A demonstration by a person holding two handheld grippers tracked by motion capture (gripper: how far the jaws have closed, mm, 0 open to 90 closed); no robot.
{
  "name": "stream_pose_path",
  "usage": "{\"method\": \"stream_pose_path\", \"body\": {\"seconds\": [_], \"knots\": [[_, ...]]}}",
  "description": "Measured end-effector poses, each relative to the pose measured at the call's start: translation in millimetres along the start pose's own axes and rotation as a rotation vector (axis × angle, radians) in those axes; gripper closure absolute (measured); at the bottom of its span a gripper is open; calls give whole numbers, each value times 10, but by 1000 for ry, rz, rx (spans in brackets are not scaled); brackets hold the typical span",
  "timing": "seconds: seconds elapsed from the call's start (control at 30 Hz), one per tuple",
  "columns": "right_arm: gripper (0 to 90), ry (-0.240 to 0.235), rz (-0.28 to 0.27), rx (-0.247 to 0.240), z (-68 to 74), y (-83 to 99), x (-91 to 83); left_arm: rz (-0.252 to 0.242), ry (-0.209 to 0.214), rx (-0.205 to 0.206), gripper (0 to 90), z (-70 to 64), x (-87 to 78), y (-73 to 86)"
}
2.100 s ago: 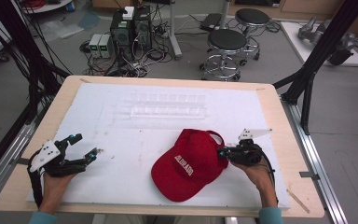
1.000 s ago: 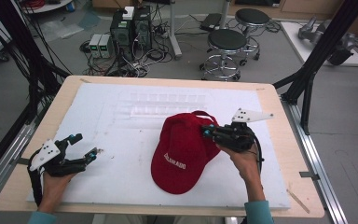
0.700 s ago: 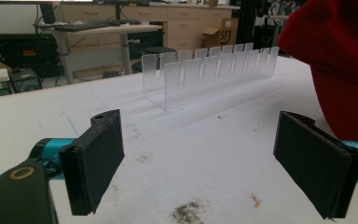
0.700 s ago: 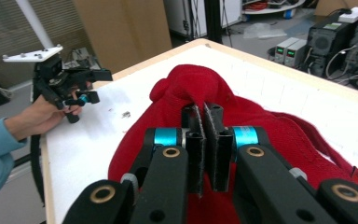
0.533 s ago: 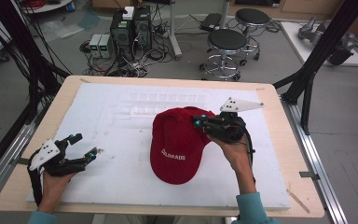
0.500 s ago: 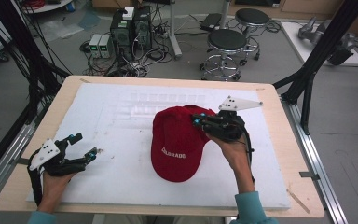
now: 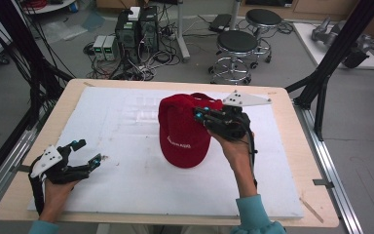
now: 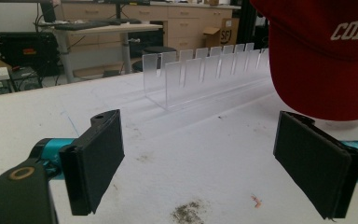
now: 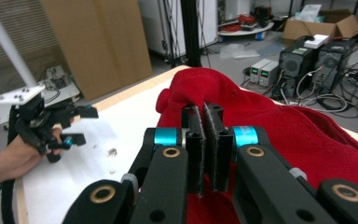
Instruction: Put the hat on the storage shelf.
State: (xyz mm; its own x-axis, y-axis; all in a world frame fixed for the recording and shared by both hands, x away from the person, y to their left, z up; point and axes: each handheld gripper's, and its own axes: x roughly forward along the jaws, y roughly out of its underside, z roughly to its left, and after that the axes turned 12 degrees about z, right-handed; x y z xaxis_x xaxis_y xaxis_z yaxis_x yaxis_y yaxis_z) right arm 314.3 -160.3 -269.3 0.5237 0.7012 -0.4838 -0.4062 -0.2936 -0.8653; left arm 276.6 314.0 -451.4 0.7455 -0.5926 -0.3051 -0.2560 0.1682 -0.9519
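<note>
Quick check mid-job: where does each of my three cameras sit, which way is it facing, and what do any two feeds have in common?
High view: above the person's side, looking forward and down on the white-topped wooden table; both forearms, left gripper, right gripper.
Left gripper view: low on the left gripper, facing a clear plastic slotted rack; jaws wide apart.
Right gripper view: on the right gripper, jaws pinching the red baseball cap.
Shared: all three show the cap.
</note>
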Motion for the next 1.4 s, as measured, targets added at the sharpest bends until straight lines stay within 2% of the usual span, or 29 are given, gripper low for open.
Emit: {"method": "stream_pose_path", "body": {"seconds": [0.03,0.1,0.27,0.33,0.4,0.5,0.53,0.57,0.67,0.73,0.83,0.87,0.93,1.0,1.03,1.07,1.1,1.3,1.4], "knots": [[876,22,8,2,35,-22,23,0,2,0,163,1,0,-1],[876,30,15,3,56,-27,57,0,4,1,162,1,0,-2],[876,25,42,7,94,-10,165,13,15,-9,151,13,6,-15],[876,30,47,4,110,-11,205,34,45,-39,149,15,12,-53],[876,34,52,1,123,-16,238,29,79,-59,147,-7,7,-123],[875,32,58,4,131,-19,267,19,115,-61,144,-54,-1,-267],[875,40,57,-5,137,-21,286,22,130,-47,143,-92,-1,-376],[875,33,56,0,138,-23,288,22,130,-47,142,-92,-1,-376],[876,28,54,-3,138,-23,291,21,156,-14,142,-154,1,-589],[876,31,54,-4,140,-23,290,24,166,-12,142,-166,6,-637],[875,34,55,-7,143,-23,286,50,196,-2,142,-205,31,-772],[876,35,54,-7,142,-23,287,81,210,12,142,-240,64,-856],[875,35,56,-4,148,-22,289,101,223,16,142,-257,86,-896],[875,32,56,-3,148,-23,291,139,269,15,142,-292,142,-973],[876,32,56,-6,147,-23,294,149,300,9,142,-317,170,-1007],[875,33,54,-9,150,-25,297,174,338,21,142,-377,225,-1082],[875,34,54,-9,151,-26,298,174,338,21,142,-377,225,-1082],[876,32,55,-6,159,-28,303,206,380,66,142,-614,416,-1305],[875,34,54,-9,154,-27,302,218,393,74,142,-734,531,-1393]]}}
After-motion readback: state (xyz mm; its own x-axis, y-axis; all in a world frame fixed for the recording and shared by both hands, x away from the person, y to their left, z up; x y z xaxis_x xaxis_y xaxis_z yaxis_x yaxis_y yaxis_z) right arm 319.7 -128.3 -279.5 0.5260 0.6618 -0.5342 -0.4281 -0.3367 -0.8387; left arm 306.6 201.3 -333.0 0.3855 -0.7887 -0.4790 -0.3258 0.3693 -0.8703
